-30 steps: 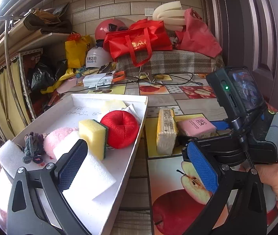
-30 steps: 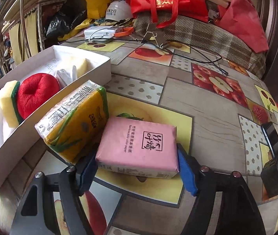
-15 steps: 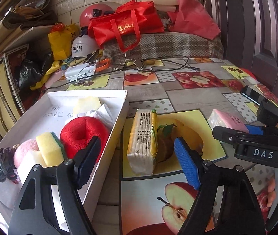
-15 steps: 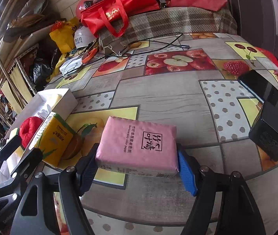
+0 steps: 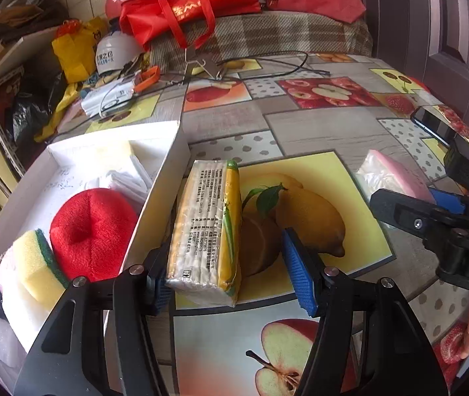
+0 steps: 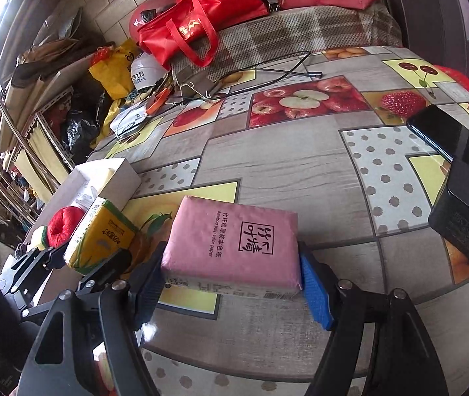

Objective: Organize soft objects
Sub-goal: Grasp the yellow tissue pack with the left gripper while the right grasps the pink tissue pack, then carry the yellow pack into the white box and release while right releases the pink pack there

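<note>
The right gripper (image 6: 234, 283) sits low and level over the table (image 6: 300, 165), clenched on the pink tissue pack (image 6: 234, 244). The left gripper (image 5: 231, 274) straddles the yellow tissue pack (image 5: 208, 227) beside the white box (image 5: 165, 178), pads (image 5: 298, 277) spread, right one clear.

left gripper (image 5: 231, 279) now straddling yellow tissue pack (image 5: 206, 231)

The yellow tissue pack (image 5: 206, 227) is seen close up from low over the table by the left wrist view, facing the rear wall, while it (image 6: 100, 236) is shared from its right by the right wrist view, angled leftward across the tablecloth (image 6: 300, 165).
</note>
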Action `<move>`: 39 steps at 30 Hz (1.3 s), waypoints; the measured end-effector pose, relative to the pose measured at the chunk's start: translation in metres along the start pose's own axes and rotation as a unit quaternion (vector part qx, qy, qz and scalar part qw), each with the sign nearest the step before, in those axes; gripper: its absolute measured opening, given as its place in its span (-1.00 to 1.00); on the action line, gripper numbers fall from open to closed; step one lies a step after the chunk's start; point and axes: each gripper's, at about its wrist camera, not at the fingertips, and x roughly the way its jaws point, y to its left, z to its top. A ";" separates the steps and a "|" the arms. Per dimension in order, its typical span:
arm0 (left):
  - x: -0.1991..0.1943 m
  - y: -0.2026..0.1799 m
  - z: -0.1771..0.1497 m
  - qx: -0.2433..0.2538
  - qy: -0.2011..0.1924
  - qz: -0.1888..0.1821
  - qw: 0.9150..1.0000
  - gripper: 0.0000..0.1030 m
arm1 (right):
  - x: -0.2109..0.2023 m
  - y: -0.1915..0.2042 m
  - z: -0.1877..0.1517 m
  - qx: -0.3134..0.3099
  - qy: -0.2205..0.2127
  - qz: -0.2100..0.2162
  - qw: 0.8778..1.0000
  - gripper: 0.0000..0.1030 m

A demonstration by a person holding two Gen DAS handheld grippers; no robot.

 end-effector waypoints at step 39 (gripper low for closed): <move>-0.106 0.025 -0.063 -0.049 -0.185 0.024 0.981 -0.56 | -0.083 0.091 -0.065 -0.179 -0.181 -0.031 0.967 0.43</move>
